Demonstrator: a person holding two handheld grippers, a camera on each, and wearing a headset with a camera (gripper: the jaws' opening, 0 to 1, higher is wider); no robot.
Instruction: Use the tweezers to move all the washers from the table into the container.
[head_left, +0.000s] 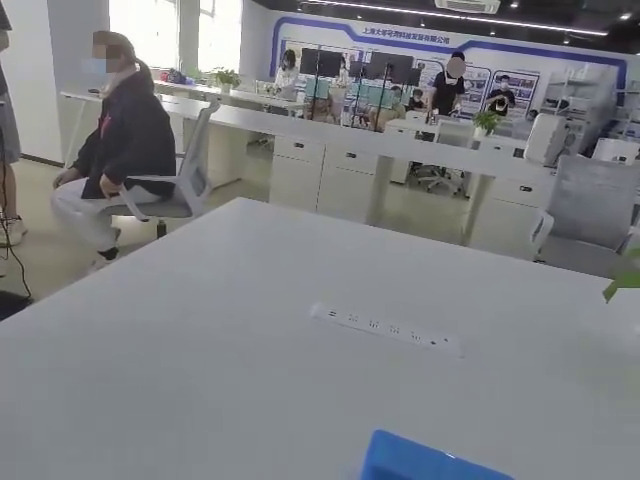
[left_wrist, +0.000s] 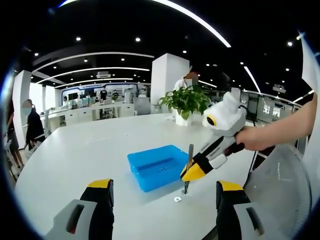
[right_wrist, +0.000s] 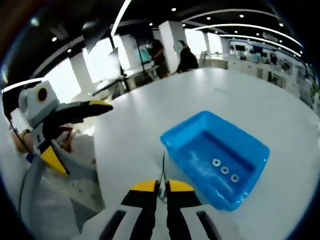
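Fingers (right_wrist: 145, 187) of right gripper (right_wrist: 162, 186) pinch tweezers (right_wrist: 163, 167) beside container (right_wrist: 197, 182) holding 3 washers (right_wrist: 225, 170).

White rectangular power strip (head_left: 385, 328) lying flat, sockets up. Seated person in dark jacket, white trousers (head_left: 115, 150) on grey swivel chair (head_left: 192, 165), far left. Green leafy plant in white pot (left_wrist: 186, 102) before white square pillar (left_wrist: 166, 75). Grey mesh chair back (left_wrist: 280, 175) at right.

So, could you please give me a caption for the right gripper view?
Right hand-held gripper holds tweezers beside the blue container, three washers already inside.
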